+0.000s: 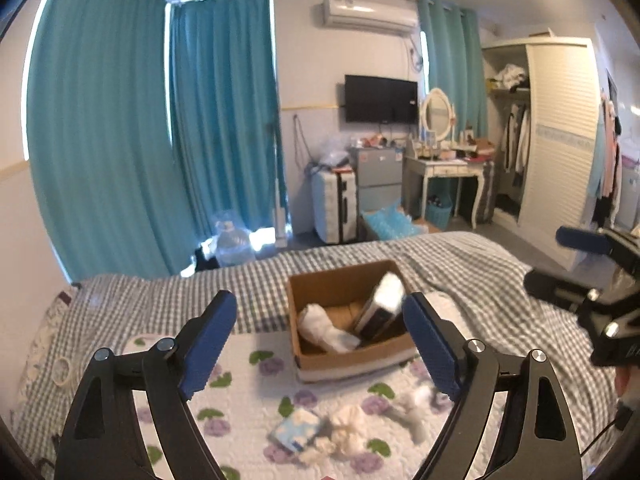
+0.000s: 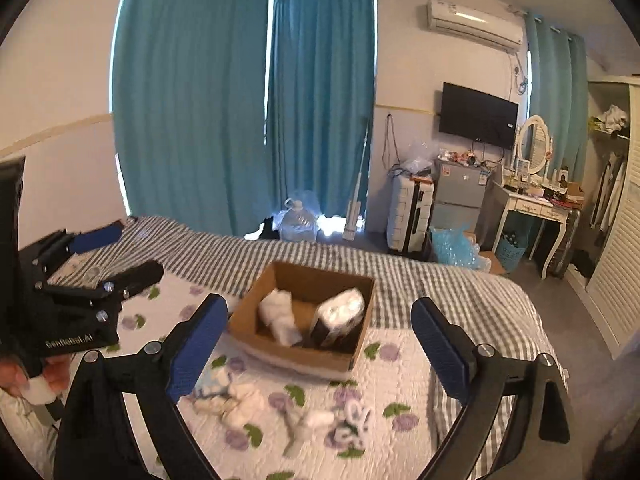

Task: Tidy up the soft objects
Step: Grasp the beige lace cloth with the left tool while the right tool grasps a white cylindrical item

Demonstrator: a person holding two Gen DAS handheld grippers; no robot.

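An open cardboard box (image 1: 316,356) (image 2: 256,340) sits on the bed and holds a white rolled cloth (image 1: 324,330) (image 2: 280,316) and a black-and-white tissue pack (image 1: 380,308) (image 2: 340,314) leaning upright. In front of the box lie a blue-and-white tissue packet (image 1: 296,428), a crumpled cream cloth (image 1: 346,430) (image 2: 236,396) and a white-grey sock (image 1: 416,404) (image 2: 312,420). My left gripper (image 1: 320,344) is open and empty, above the quilt near the box. My right gripper (image 2: 320,352) is open and empty, also facing the box; it also shows at the right edge of the left wrist view (image 1: 560,256).
The bed has a floral quilt (image 1: 248,380) over a grey checked sheet (image 1: 460,264). Beyond it are teal curtains (image 1: 120,140), a suitcase (image 1: 334,204), a small fridge (image 1: 378,176), a dressing table (image 1: 444,168) and a wardrobe (image 1: 556,132).
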